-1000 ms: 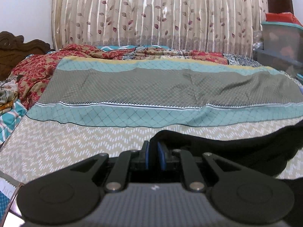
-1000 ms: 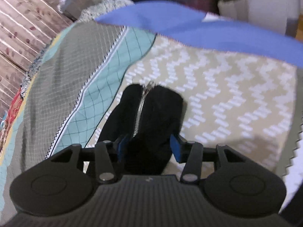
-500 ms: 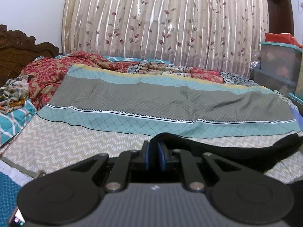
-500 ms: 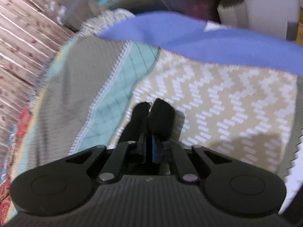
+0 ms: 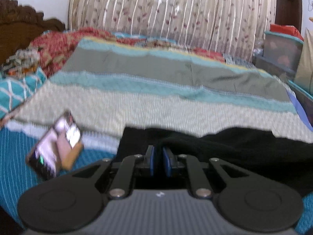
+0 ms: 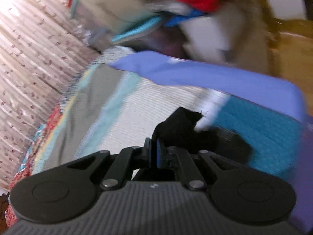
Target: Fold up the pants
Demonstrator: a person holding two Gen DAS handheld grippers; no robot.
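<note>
Black pants (image 5: 225, 143) are pinched by both tools, left (image 5: 158, 157) and right (image 6: 154, 150), over a striped bed (image 5: 137, 105); curtains (image 5: 172, 13) are hung behind.

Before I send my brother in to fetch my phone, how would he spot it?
Start at the bed with the striped, zigzag-patterned cover. At its near left edge, on the teal ribbed sheet, lies the phone, left of the black pants. It is the only thing with a lit screen.
</note>
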